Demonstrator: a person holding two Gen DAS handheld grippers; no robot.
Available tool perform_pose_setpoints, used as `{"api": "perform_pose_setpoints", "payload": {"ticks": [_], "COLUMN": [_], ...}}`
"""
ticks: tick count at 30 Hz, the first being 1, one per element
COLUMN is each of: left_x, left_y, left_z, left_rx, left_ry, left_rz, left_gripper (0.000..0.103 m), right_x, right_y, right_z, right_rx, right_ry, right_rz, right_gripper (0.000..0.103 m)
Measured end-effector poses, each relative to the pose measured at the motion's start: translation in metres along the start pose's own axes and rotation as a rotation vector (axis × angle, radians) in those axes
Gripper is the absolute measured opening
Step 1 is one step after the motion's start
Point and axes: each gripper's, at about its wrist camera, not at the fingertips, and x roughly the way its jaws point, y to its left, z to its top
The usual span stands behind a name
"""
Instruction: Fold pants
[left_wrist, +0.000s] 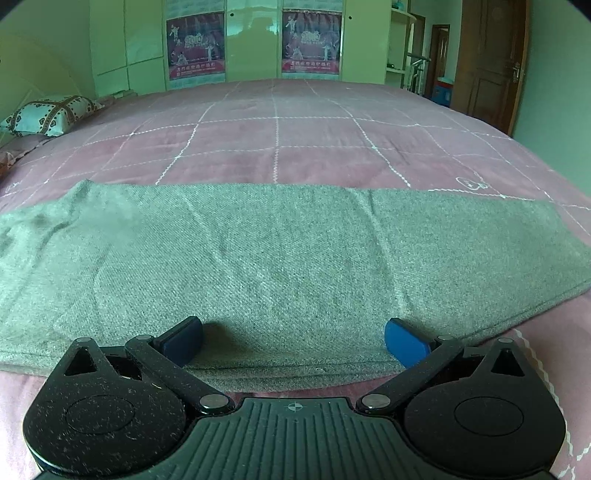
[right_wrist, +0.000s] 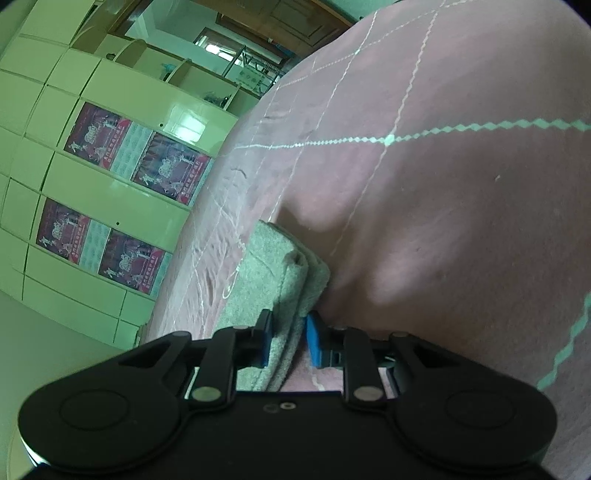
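Observation:
The grey pants (left_wrist: 280, 251) lie flat in a long folded band across the pink quilted bedspread (left_wrist: 277, 140). My left gripper (left_wrist: 293, 343) is open at the band's near edge, its blue pads wide apart over the cloth and holding nothing. In the right wrist view, which is rolled sideways, the pants (right_wrist: 266, 273) show as a thick stack of layers at one end. My right gripper (right_wrist: 289, 341) is shut on that end, the fabric filling the narrow gap between its blue pads. The bedspread (right_wrist: 443, 206) bulges up just beside it.
A patterned pillow (left_wrist: 48, 112) lies at the bed's far left. Pale wardrobes with posters (left_wrist: 251, 40) stand behind the bed, and a brown door (left_wrist: 491, 62) is at the right. The same wardrobes (right_wrist: 92, 110) show in the right wrist view.

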Motion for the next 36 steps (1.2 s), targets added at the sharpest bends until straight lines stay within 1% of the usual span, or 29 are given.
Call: {"api": "perform_pose_setpoints", "payload": {"ticks": [1,2,3,4,6,9,12,16,18,20,22,23,26,28,30,32,34,36], "left_x": [0.0,0.0,0.001,0.001,0.002,0.004,0.004,0.005,0.005,0.005,0.005,0.005,0.001,-0.01,-0.018,-0.025,-0.03,-0.036], "left_y": [0.0,0.001,0.001,0.001,0.002,0.001,0.002,0.0,-0.002,-0.002,-0.002,-0.002,0.007,0.032,0.073,0.123,0.18,0.237], "left_z": [0.0,0.0,0.001,0.001,0.0,-0.001,-0.001,-0.001,-0.003,-0.003,-0.003,-0.002,0.003,0.007,0.008,0.01,0.011,0.009], "left_rx": [0.0,0.0,0.0,0.0,-0.001,0.002,0.0,0.004,0.008,0.013,0.016,0.018,0.013,-0.032,-0.086,-0.126,-0.168,-0.209], "left_ry": [0.002,0.003,0.003,0.003,0.001,-0.003,0.0,-0.002,-0.009,-0.013,-0.013,-0.012,-0.015,-0.062,-0.098,-0.125,-0.118,-0.103], "left_rz": [-0.002,-0.005,-0.006,-0.008,-0.009,-0.007,-0.01,-0.003,0.004,0.007,0.007,0.004,-0.028,0.01,0.046,0.105,0.17,0.236], "left_gripper": [0.103,0.103,0.103,0.103,0.103,0.103,0.103,0.103,0.103,0.103,0.103,0.103,0.103,0.103,0.103,0.103,0.103,0.103], "right_x": [-0.003,-0.005,-0.004,-0.004,-0.004,0.009,0.023,0.031,0.03,0.028,0.029,0.029,0.023,0.02,0.016,0.016,0.019,0.029], "right_y": [0.0,-0.002,-0.003,-0.004,-0.005,0.0,0.003,-0.002,0.001,0.008,0.009,0.01,0.024,0.034,0.052,0.078,0.107,0.143], "right_z": [0.0,0.001,0.001,0.001,-0.001,-0.002,0.001,0.004,0.004,0.002,0.002,0.002,0.002,0.001,-0.001,-0.009,-0.026,-0.054], "right_rx": [0.006,0.017,0.024,0.03,0.031,-0.017,-0.063,-0.053,-0.07,-0.111,-0.123,-0.124,-0.181,-0.19,-0.229,-0.29,-0.352,-0.423], "right_ry": [-0.02,-0.031,-0.027,-0.011,0.012,0.044,0.052,0.061,0.058,0.044,0.046,0.048,0.042,0.041,0.037,0.04,0.052,0.069], "right_rz": [0.0,0.004,-0.002,-0.018,-0.011,-0.051,-0.082,-0.061,-0.06,-0.077,-0.09,-0.094,-0.103,-0.092,-0.068,-0.043,-0.006,0.029], "right_gripper": [0.02,0.021,0.02,0.02,0.02,0.02,0.011,0.008,0.007,0.007,0.007,0.007,0.008,0.008,0.007,0.007,0.008,0.008]}}
